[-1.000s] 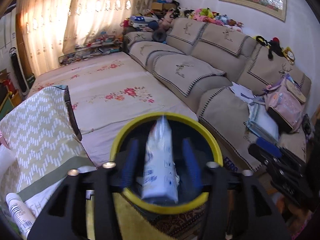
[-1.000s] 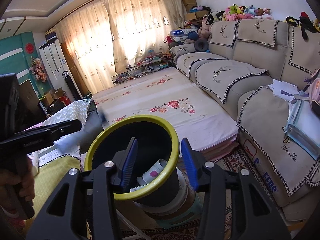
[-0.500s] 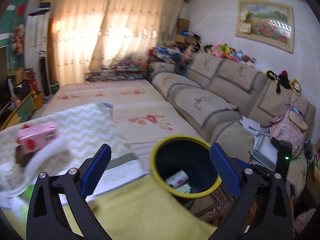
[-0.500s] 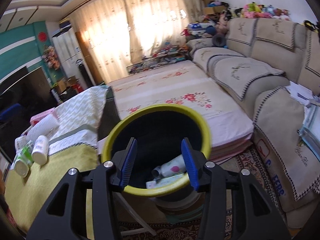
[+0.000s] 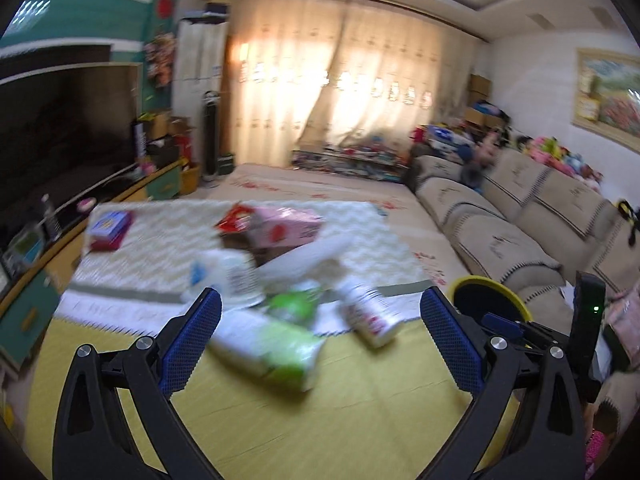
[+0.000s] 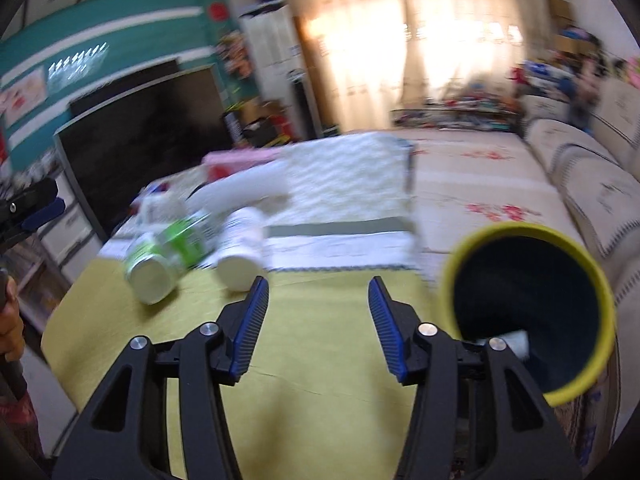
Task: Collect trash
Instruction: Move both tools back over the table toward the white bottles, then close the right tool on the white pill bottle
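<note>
Trash [image 5: 276,344]: blurred bottles and cartons heaped mid-table; bare yellow cloth [image 6: 320,360] toward the near edge. Yellow-rimmed bin [image 6: 524,304] alongside, no longer straddled. Left gripper [image 5: 320,344] spread wide, tube gone; right gripper [image 6: 318,320] just widened, empty.

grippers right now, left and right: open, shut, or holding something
Left tool: wide open, holding nothing.
Right tool: open, jaws have just been opening, nothing between them.

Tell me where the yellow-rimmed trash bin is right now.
In the right wrist view the trash bin stands low on the right, just past the right edge of the yellow-covered table, in front of the sofa.
</note>
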